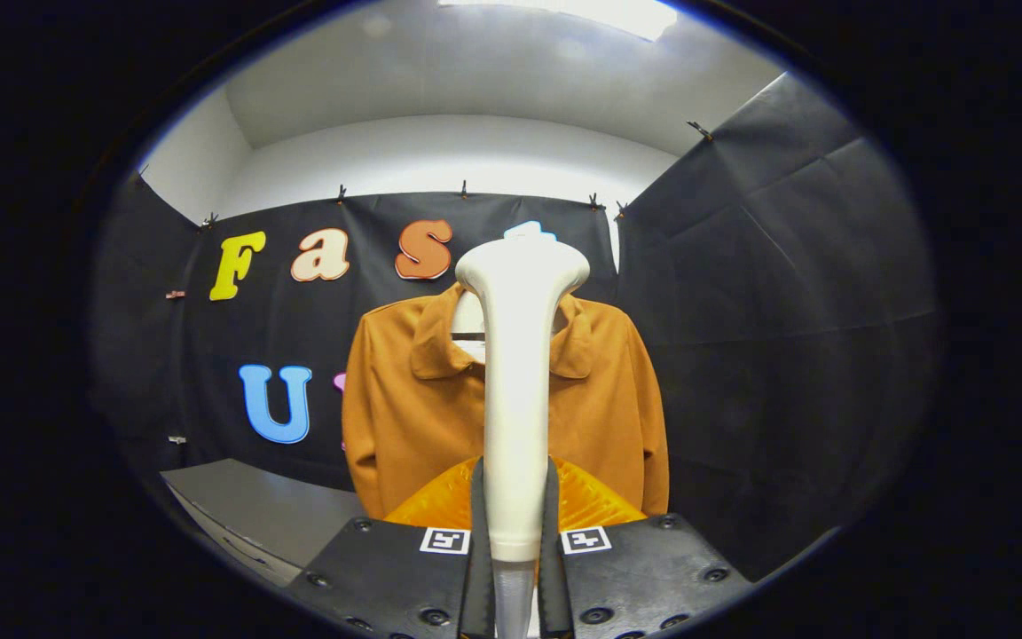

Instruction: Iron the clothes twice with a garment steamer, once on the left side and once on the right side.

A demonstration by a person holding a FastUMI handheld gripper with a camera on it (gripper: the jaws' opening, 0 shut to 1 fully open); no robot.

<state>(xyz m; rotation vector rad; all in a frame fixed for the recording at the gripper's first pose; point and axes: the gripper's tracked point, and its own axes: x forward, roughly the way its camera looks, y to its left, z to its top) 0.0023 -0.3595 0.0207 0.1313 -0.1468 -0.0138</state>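
Tongs [515,568] grip the steamer [518,373] by its handle: one finger presses on each side of the white shaft, gap narrow, taken up wholly by the handle. Steamer stands upright between the fingers, rising away from them and widening to a rounded head at the top. Below the grip, a thinner grey part of the handle runs down between the fingers.

Jacket [422,408], rust-orange, hangs beyond the steamer on the black cloth wall [768,337]. It faces the camera, collar folded open, both sleeves hanging straight down at its sides. Steamer shaft covers the middle of the jacket front from collar to hem; left and right panels show on either side of it. Head of the steamer sits above the collar line. Cannot tell whether the head touches the fabric; it looks apart from it.

Ribbed orange part [431,506] shows just ahead of the fingers, on both sides of the shaft, in front of the jacket hem.

Bench [254,506], grey, lies low to the left of the jacket, against the wall.
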